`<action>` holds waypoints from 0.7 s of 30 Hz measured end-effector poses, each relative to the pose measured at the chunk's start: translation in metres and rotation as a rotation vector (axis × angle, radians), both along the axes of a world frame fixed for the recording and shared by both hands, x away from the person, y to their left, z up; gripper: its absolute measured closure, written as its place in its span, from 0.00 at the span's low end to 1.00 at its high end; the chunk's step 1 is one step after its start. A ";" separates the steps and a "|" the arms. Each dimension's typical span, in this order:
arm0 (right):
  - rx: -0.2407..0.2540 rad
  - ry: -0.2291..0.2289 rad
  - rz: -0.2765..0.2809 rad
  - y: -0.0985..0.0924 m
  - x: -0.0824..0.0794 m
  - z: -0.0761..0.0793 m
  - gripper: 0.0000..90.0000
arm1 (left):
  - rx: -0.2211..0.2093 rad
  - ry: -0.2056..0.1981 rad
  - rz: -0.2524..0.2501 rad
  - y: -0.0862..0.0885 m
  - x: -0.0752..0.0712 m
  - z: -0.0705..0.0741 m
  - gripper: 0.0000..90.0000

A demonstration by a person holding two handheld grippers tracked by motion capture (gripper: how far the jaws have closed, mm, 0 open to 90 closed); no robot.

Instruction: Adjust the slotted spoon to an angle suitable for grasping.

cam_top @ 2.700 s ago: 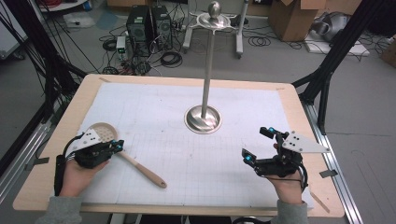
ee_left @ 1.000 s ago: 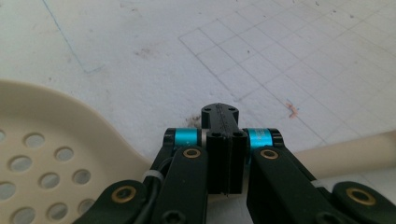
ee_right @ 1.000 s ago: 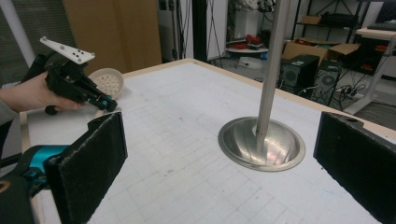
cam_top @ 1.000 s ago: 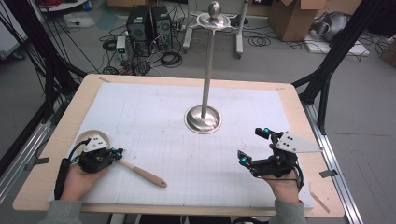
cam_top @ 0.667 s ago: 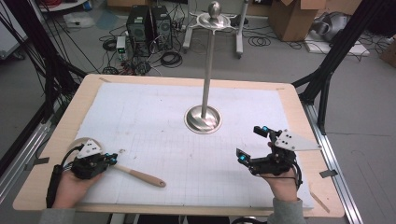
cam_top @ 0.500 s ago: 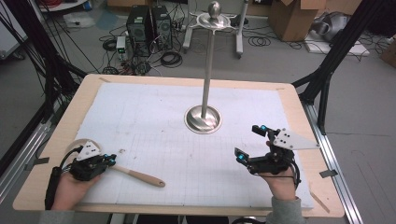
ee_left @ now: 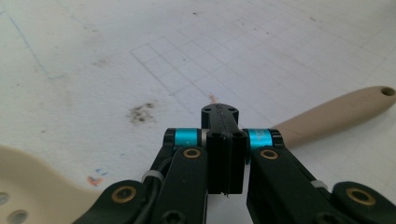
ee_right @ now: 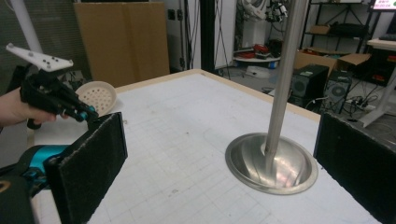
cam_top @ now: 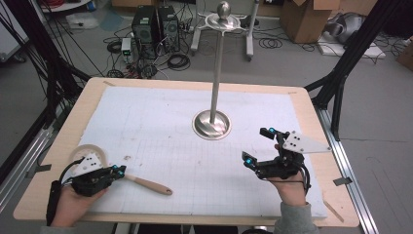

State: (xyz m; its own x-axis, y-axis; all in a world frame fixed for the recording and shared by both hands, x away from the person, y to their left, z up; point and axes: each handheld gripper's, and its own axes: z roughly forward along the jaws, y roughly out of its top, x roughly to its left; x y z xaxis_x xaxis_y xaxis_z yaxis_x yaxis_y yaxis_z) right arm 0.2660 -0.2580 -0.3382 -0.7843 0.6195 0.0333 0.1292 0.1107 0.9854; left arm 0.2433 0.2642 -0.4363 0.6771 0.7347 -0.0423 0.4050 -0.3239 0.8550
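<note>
Since the earlier frames, my left gripper (cam_top: 119, 170) has drawn back toward the near left corner of the surface (cam_top: 58, 146), carrying the pale slotted spoon (cam_top: 146, 184) with it, so the spoon's round perforated bowl now sits close to the left edge of the white gridded mat (cam_top: 160, 131) rather than farther in. In the left gripper view my jaws are pressed narrowly together on the spoon's neck, with the handle (ee_left: 336, 112) running out to the right and ending in a small hanging hole, and the bowl (ee_left: 32, 186) at the lower left. My right gripper (cam_top: 258, 146) hovers near the right side of the mat with its jaws spread wide and nothing between them; it has barely shifted. From the right gripper view, the two dark padded jaws frame a metal stand (ee_right: 271, 163), whose dished round base rests on the mat and whose thin pole rises straight up. In the high view this stand (cam_top: 212, 124) is just beyond the middle of the mat, well apart from both grippers. Open mat lies between my two hands and across the whole far left half. Bare wooden rim borders the mat on every side, widest at the left and right edges.
</note>
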 end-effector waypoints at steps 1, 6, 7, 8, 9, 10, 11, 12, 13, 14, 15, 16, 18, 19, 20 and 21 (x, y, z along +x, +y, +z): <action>0.002 -0.005 0.004 0.001 0.001 0.001 0.02 | 0.001 -0.004 -0.001 -0.001 -0.002 0.001 1.00; 0.008 -0.009 0.016 0.005 0.005 0.001 0.02 | -0.006 0.006 -0.014 -0.004 -0.010 0.001 1.00; 0.008 -0.002 0.016 0.006 0.005 0.001 0.02 | 0.001 0.016 -0.020 -0.006 -0.011 -0.002 1.00; 0.008 -0.002 0.016 0.006 0.005 0.001 0.02 | 0.001 0.016 -0.020 -0.006 -0.011 -0.002 1.00; 0.006 -0.007 0.019 0.008 0.007 0.001 0.02 | 0.008 0.023 -0.026 -0.008 -0.011 -0.004 1.00; 0.006 -0.002 0.021 0.009 0.007 0.001 0.02 | 0.013 0.030 -0.032 -0.010 -0.012 -0.006 1.00; 0.006 -0.002 0.021 0.009 0.007 0.001 0.02 | 0.013 0.030 -0.032 -0.010 -0.012 -0.006 0.99; 0.002 -0.006 0.027 0.011 0.007 0.001 0.02 | 0.018 0.036 -0.044 -0.011 -0.012 -0.007 1.00; 0.001 -0.007 0.026 0.011 0.007 0.001 0.02 | 0.017 0.036 -0.050 -0.012 -0.013 -0.007 1.00; -0.001 -0.009 0.029 0.012 0.008 0.001 0.02 | 0.011 0.040 -0.059 -0.013 -0.013 -0.008 1.00; 0.000 -0.005 0.030 0.012 0.007 0.001 0.02 | 0.011 0.040 -0.059 -0.013 -0.013 -0.008 1.00; -0.004 -0.006 0.029 0.012 0.008 0.001 0.02 | 0.015 0.045 -0.078 -0.015 -0.014 -0.009 1.00; -0.002 -0.003 0.029 0.012 0.008 0.001 0.02 | 0.018 0.049 -0.108 -0.019 -0.014 -0.010 1.00; -0.002 -0.002 0.026 0.012 0.008 0.001 0.02 | 0.018 0.049 -0.108 -0.019 -0.014 -0.010 1.00; -0.002 -0.002 0.026 0.012 0.008 0.001 0.02 | 0.021 0.054 -0.130 -0.022 -0.015 -0.011 1.00; 0.000 -0.007 0.028 0.011 0.008 0.001 0.02 | 0.035 0.058 -0.146 -0.024 -0.015 -0.012 1.00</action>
